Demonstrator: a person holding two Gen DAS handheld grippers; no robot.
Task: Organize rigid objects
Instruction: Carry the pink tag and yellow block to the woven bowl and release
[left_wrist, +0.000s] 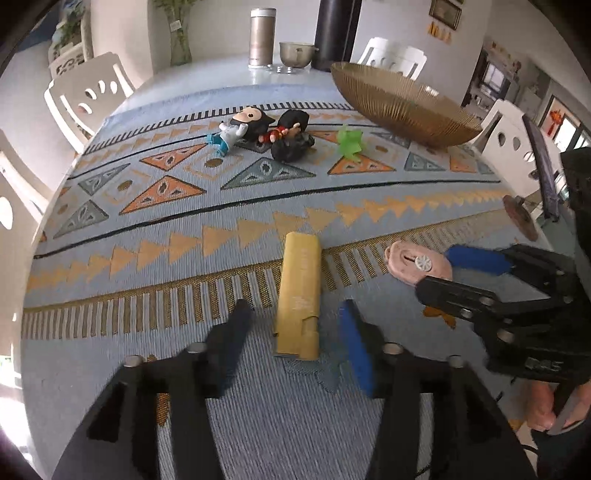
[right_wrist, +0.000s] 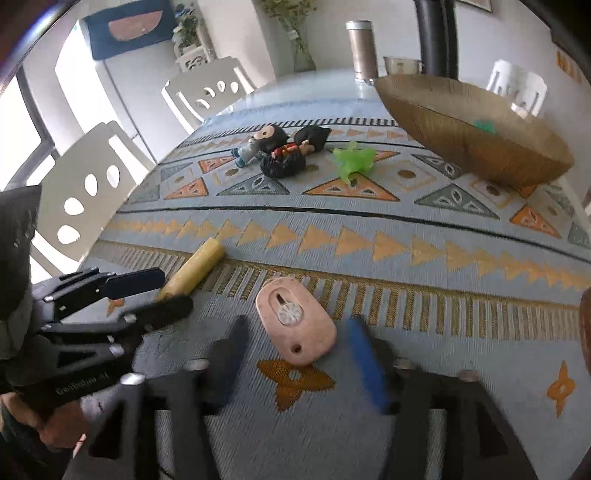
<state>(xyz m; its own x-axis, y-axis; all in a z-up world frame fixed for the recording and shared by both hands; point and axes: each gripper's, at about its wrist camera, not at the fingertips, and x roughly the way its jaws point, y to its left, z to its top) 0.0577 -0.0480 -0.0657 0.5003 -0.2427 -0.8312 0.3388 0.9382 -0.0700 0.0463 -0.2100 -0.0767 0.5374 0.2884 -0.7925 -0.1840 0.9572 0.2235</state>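
Observation:
A yellow flat case (left_wrist: 300, 295) lies on the patterned cloth between the fingers of my left gripper (left_wrist: 295, 334), which is open around its near end; the case also shows in the right wrist view (right_wrist: 195, 269). A pink oval piece with a white wheel (right_wrist: 295, 321) lies between the fingers of my right gripper (right_wrist: 301, 354), which is open. It shows in the left wrist view (left_wrist: 417, 263) too. Two toy figures (left_wrist: 258, 129) and a green toy (left_wrist: 349, 144) lie farther back. A gold ribbed bowl (left_wrist: 406, 107) stands at the back right.
A metal canister (left_wrist: 262, 37), a small metal bowl (left_wrist: 297, 53) and a glass vase (left_wrist: 181, 44) stand at the table's far end. White chairs (left_wrist: 85, 92) surround the table. The two grippers are close side by side.

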